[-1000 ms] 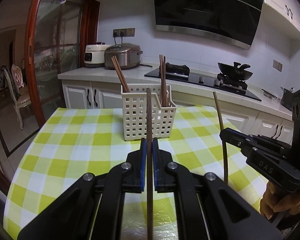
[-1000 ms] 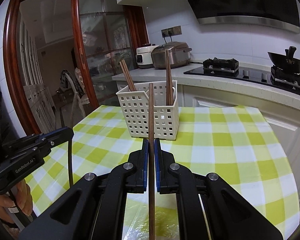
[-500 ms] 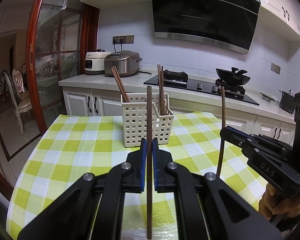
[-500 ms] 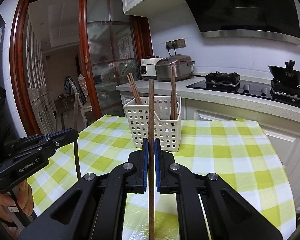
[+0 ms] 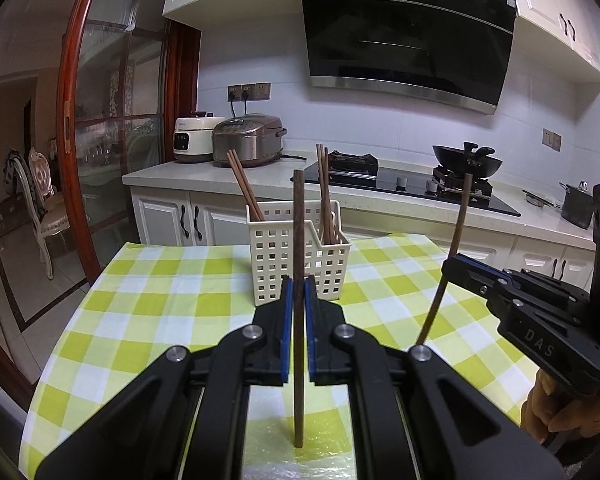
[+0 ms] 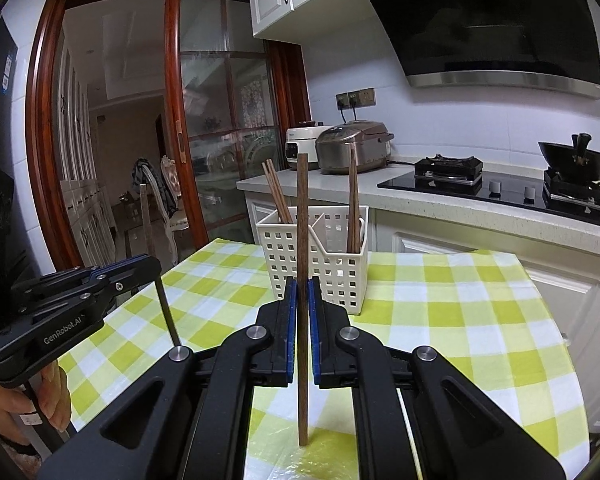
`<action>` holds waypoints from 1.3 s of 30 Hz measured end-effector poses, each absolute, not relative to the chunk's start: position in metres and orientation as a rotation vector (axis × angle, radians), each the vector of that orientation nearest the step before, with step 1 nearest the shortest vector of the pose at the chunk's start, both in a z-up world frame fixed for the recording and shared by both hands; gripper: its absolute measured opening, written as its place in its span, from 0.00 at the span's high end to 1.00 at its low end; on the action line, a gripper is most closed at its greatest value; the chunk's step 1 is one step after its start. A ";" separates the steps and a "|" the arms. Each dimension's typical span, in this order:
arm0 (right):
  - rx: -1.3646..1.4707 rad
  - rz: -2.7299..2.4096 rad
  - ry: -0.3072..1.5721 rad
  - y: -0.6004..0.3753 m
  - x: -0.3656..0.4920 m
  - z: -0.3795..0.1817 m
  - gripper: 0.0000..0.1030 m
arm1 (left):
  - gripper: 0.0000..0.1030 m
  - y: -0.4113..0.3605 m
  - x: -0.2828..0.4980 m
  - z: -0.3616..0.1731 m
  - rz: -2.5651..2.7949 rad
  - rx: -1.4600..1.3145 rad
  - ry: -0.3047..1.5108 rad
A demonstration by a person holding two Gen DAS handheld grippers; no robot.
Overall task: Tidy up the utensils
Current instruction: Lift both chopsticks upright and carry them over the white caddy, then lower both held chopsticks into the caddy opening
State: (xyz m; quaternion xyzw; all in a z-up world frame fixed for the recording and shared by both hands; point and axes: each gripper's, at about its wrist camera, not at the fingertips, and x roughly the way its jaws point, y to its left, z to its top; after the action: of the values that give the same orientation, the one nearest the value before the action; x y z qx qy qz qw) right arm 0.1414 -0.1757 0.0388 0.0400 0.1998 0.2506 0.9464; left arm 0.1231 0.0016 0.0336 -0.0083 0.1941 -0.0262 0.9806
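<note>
A white perforated utensil basket [image 5: 298, 258] [image 6: 320, 258] stands on the far half of the table, with brown chopsticks [image 5: 244, 190] leaning in its left and right compartments. My left gripper [image 5: 299, 284] is shut on a dark brown chopstick [image 5: 299, 240] held upright, well short of the basket. My right gripper [image 6: 302, 286] is likewise shut on an upright brown chopstick [image 6: 302, 216]. Each view shows the other gripper at its side: the right one [image 5: 450, 266] with its chopstick [image 5: 458, 224], the left one [image 6: 154, 262] with its chopstick [image 6: 148, 220].
The table wears a yellow-green checked cloth [image 5: 148, 300]. Behind it runs a kitchen counter [image 5: 204, 178] with two rice cookers [image 5: 248, 140], a hob and a black wok [image 5: 466, 162]. A wood-framed glass door [image 5: 112, 152] stands at the left. A hand [image 5: 556, 412] holds the right gripper.
Both grippers have tilted upward with their chopsticks still gripped, so the basket and table sit lower in both views. Nothing was let go.
</note>
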 end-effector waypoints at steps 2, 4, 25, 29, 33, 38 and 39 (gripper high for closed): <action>0.085 0.511 0.407 -0.176 0.141 0.039 0.94 | 0.94 0.002 0.124 0.034 -0.050 -0.016 0.390; 0.079 0.510 0.405 -0.174 0.141 0.039 0.94 | 0.94 0.002 0.123 0.034 -0.054 -0.017 0.391; 0.053 0.504 0.384 -0.170 0.149 0.055 0.94 | 0.94 0.007 0.133 0.042 -0.052 -0.010 0.401; 0.052 0.504 0.389 -0.169 0.155 0.058 0.94 | 0.94 0.007 0.133 0.044 -0.050 -0.004 0.399; 0.042 0.497 0.385 -0.167 0.160 0.062 0.94 | 0.94 0.008 0.135 0.049 -0.051 0.001 0.394; 0.040 0.494 0.377 -0.167 0.172 0.072 0.94 | 0.94 0.008 0.138 0.059 -0.055 0.006 0.383; 0.037 0.494 0.375 -0.166 0.173 0.073 0.94 | 0.94 0.009 0.139 0.061 -0.054 0.008 0.381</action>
State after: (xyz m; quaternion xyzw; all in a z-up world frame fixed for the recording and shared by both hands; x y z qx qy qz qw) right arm 0.1734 -0.1660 0.0731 0.0183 0.1845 0.2430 0.9522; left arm 0.1386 0.0087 0.0607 0.0040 0.1891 -0.0267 0.9816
